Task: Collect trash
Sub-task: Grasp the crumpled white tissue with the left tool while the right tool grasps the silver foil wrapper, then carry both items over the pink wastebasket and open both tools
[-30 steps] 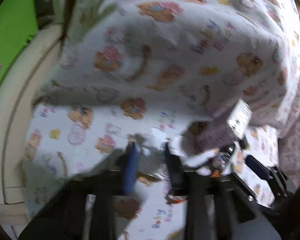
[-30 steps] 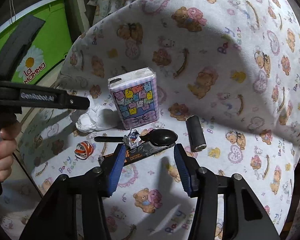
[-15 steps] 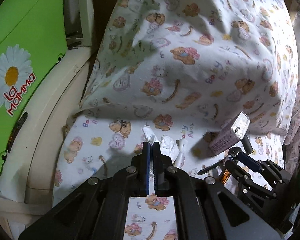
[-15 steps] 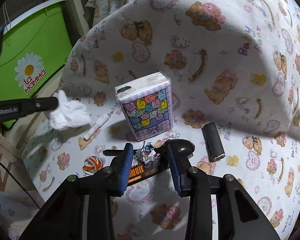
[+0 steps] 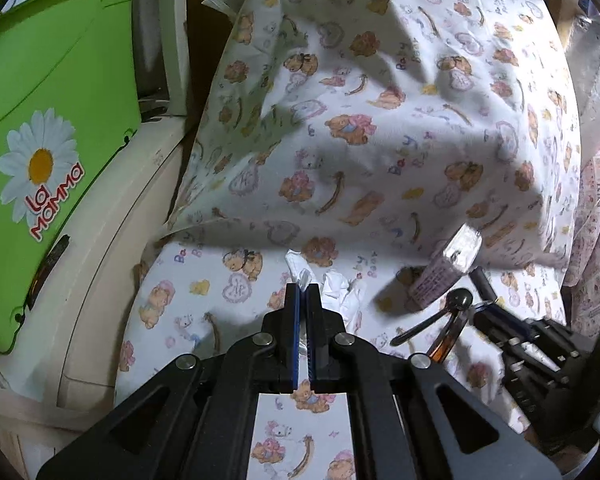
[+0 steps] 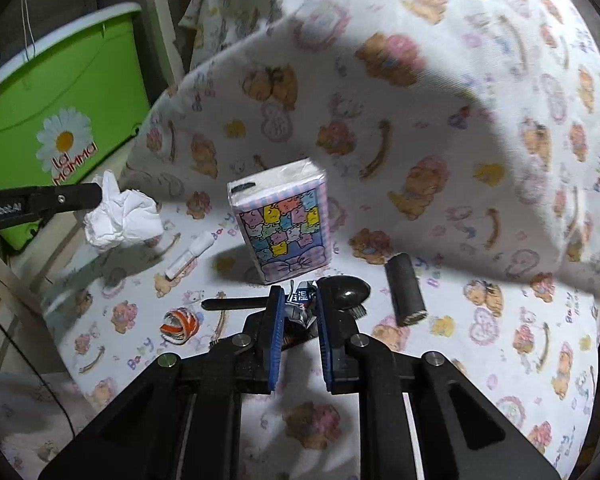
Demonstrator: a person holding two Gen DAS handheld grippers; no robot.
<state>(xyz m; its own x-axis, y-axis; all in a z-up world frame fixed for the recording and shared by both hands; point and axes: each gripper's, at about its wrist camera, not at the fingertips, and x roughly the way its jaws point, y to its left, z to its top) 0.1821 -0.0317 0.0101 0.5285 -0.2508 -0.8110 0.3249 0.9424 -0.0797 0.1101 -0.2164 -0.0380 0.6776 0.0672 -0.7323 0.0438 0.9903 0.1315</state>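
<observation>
My left gripper (image 5: 302,289) is shut on a crumpled white tissue (image 5: 342,290), held above the bear-print sheet; from the right wrist view the tissue (image 6: 120,218) hangs at the gripper's tip (image 6: 96,196). My right gripper (image 6: 297,296) is low over the sheet, its jaws closed around a small crumpled foil wrapper (image 6: 300,308). An orange-striped crumpled wrapper (image 6: 180,322) and a small white tube (image 6: 190,254) lie on the sheet to the left of it.
A pack of tissues with a cartoon print (image 6: 284,222) stands upright. A black spoon (image 6: 342,292) and a black cylinder (image 6: 404,288) lie beside it. A green bin with a daisy logo (image 5: 40,152) stands at the left, beyond the bed edge (image 5: 112,256).
My left gripper closed on the white tissue and lifted it off the sheet to the left. My right gripper moved down and closed around the foil wrapper.
</observation>
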